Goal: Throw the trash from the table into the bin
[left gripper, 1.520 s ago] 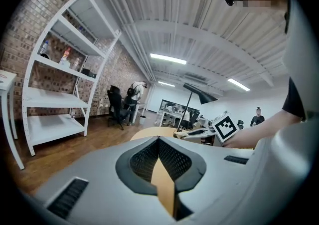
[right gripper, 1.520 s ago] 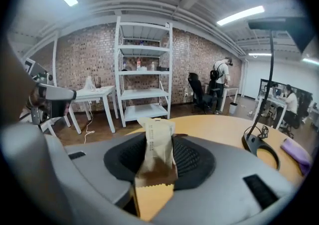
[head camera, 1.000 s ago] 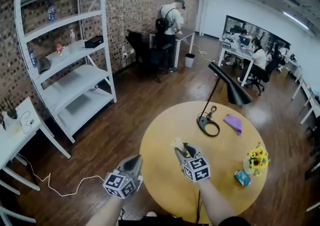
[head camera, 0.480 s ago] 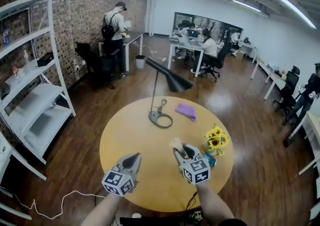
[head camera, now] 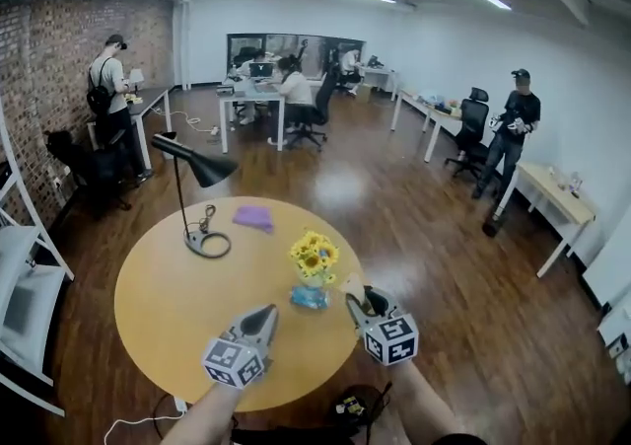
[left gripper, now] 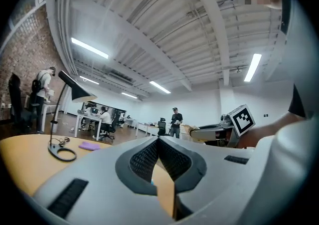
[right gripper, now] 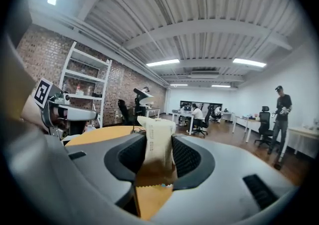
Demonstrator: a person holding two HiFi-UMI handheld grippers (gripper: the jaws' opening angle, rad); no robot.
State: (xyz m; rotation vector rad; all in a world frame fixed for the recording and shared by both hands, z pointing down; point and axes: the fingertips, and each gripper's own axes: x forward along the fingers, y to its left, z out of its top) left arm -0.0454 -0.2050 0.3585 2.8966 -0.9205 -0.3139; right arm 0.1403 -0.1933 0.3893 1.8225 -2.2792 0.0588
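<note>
We look down on a round yellow surface [head camera: 168, 320] with both tongs held over its near side. The right tongs [head camera: 357, 299], at the surface's 3 o'clock rim, are partly closed on the task's trash, a pale crumpled paper wrapper [right gripper: 157, 139]. The pads grip its lower half, and its upper end stands free above them. The left tongs [head camera: 267, 314], at 9 o'clock from the right ones, are pressed together with nothing between them.

A teal packet [head camera: 309, 297] lies at 2 o'clock, just beside a bunch of sunflowers [head camera: 314, 258]. A purple scrap [head camera: 253, 218] lies at 12 o'clock and a black lamp [head camera: 197, 198] stands at 11 o'clock. We cannot pick out a bin in any view.

We judge the main risk to be the wrapper slipping out: it is light and held only by its lower part, so a quick swing could shake it loose short of the bin. The sunflowers are near the right tongs and could be knocked over by a careless sweep. The teal packet and purple scrap may also count as trash and be left behind.

Faint rows of print run down the wrapper, too small to read. The marker cubes [head camera: 391, 337] show black-and-white square patterns, no letters. We can read no brand name
</note>
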